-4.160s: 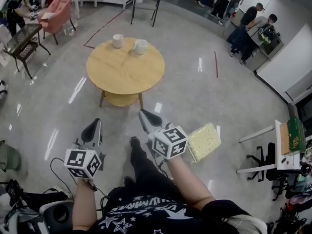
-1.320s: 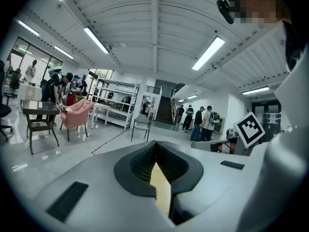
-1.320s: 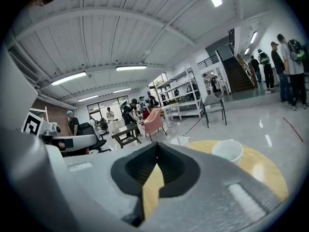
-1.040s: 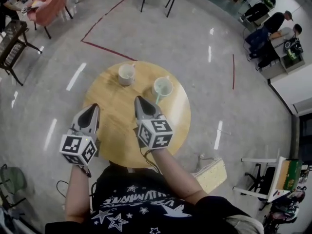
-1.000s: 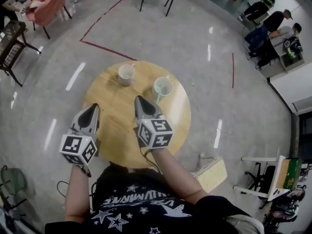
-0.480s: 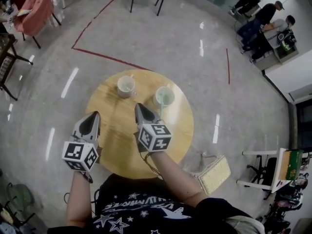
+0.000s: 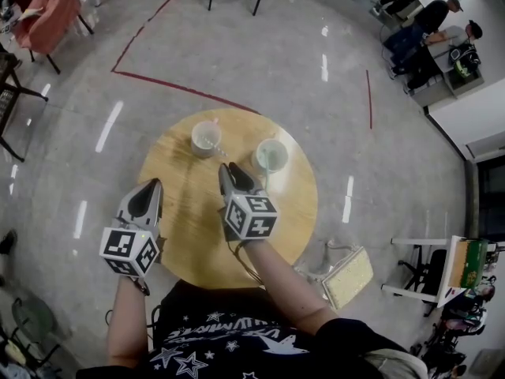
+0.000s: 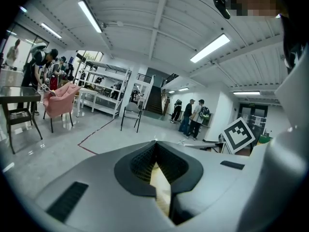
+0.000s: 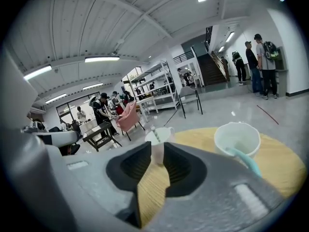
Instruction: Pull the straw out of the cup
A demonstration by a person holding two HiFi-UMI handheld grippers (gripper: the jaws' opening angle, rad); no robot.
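Note:
Two pale cups stand on the far side of a round wooden table [image 7: 181, 235]. The left cup [image 7: 206, 138] [image 9: 159, 138] holds a short striped straw [image 9: 154, 133]. In the right cup [image 7: 271, 155] [image 9: 237, 138] leans a teal straw [image 7: 267, 166] [image 9: 243, 159]. My right gripper [image 7: 227, 172] [image 9: 157, 151] hovers over the table just short of the cups, its jaws a narrow gap apart and empty, aimed at the left cup. My left gripper [image 7: 148, 189] [image 8: 155, 146] hangs over the table's left edge, its jaws closed on nothing.
A yellow sponge-like block [image 7: 347, 277] lies on the floor right of the table. Red tape lines [image 7: 181, 89] mark the floor beyond. A pink chair [image 7: 55, 10] stands far left, and several people [image 7: 426, 30] are at the far right.
The person has walked up to the table over the last few seconds. In the last second both grippers moved forward over the tabletop, the right one closing in on the cups.

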